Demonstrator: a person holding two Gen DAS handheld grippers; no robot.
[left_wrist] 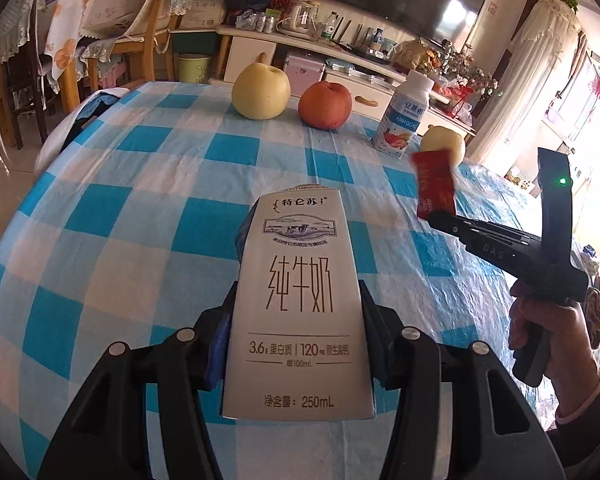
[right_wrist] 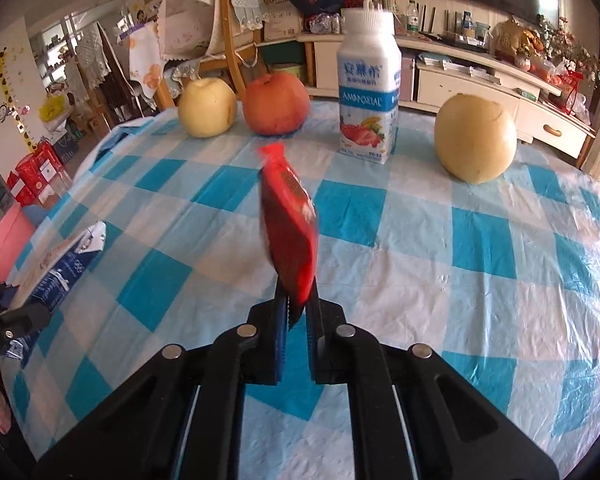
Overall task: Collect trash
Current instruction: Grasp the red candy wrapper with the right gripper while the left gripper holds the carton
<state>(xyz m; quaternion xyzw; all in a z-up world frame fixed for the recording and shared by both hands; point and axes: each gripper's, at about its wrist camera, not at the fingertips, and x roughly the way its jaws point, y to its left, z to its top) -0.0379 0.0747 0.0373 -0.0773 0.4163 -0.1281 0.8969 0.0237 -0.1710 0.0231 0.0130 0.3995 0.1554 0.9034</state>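
Note:
My left gripper (left_wrist: 296, 300) is shut on a white 250 mL milk carton (left_wrist: 298, 308) and holds it above the checked tablecloth (left_wrist: 140, 208). The carton also shows at the left edge of the right wrist view (right_wrist: 60, 268). My right gripper (right_wrist: 298, 304) is shut on a red snack wrapper (right_wrist: 290, 232), which stands up from the fingers above the table. The same wrapper (left_wrist: 434, 184) and right gripper (left_wrist: 436, 214) show at the right of the left wrist view.
At the table's far side stand a yellow pear (left_wrist: 261, 91), a red apple (left_wrist: 325, 105), a yogurt bottle (left_wrist: 402, 116) and a second pear (right_wrist: 475, 138). Chairs (left_wrist: 148, 28) and a TV cabinet (left_wrist: 340, 64) lie beyond the table.

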